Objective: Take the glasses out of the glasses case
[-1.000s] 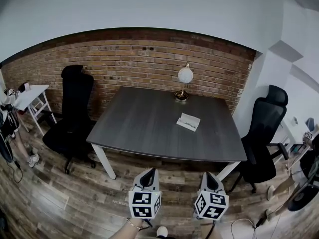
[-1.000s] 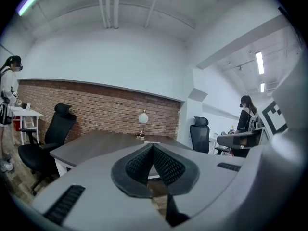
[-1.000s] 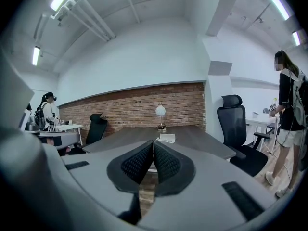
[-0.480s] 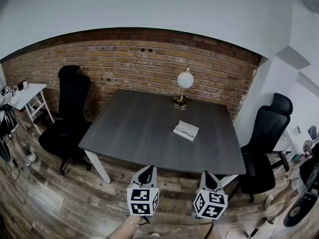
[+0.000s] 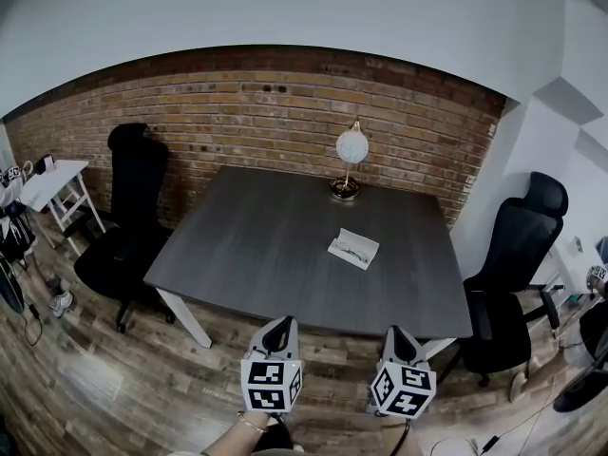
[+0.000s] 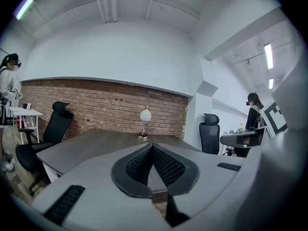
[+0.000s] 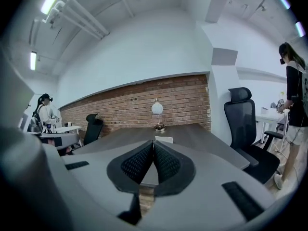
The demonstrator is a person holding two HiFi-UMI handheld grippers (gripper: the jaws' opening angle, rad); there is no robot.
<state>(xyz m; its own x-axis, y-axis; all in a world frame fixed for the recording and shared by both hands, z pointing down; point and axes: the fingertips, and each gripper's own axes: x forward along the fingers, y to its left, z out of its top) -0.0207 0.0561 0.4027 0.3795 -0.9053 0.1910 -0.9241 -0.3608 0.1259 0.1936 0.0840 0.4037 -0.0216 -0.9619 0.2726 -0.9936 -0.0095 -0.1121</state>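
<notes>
Hovering closed and empty: left hand-held gripper (image 5: 278, 326), right hand-held gripper (image 5: 396, 335) | pale flat glasses case (image 5: 367, 245) looked light | thin-framed glasses (image 5: 350, 250) likely fragile, best taken by the bridge.

No legible text, label or number anywhere.

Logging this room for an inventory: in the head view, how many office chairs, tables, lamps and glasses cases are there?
office chairs: 2, one at the left, one at the right
tables: 2, the dark table and the white side table
lamp: 1
glasses case: 1
Total: 6
</notes>
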